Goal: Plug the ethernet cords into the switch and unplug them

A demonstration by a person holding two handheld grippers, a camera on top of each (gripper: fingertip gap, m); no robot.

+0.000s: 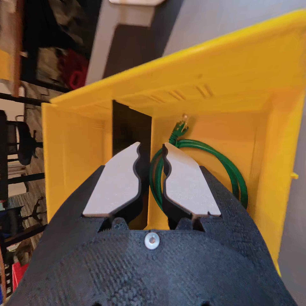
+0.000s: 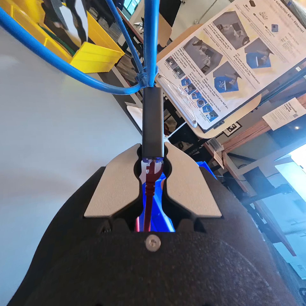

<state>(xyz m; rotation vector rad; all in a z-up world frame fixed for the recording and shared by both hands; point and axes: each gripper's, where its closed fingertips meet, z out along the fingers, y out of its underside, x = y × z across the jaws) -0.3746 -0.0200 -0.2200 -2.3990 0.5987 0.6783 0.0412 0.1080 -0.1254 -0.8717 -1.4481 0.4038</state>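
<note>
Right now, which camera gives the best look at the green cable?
The left wrist view: the green cable lies coiled in the yellow bin, its plug visible, just beyond the left gripper. The right wrist view shows only a blurred green strand in a distant bin.

Even bright daylight. Blown-out glare from window (image 2: 298, 159) at right edge. Motion blur smears yellow plastic bin (image 1: 215, 82) rim and dark shelving (image 1: 19, 149). Wide-angle bending at edges.

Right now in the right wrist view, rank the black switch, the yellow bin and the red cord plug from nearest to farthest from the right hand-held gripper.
1. Black switch, clamped between the right hand-held gripper fingertips.
2. Red cord plug, plugged in just behind them.
3. Yellow bin, far upper left.
</note>
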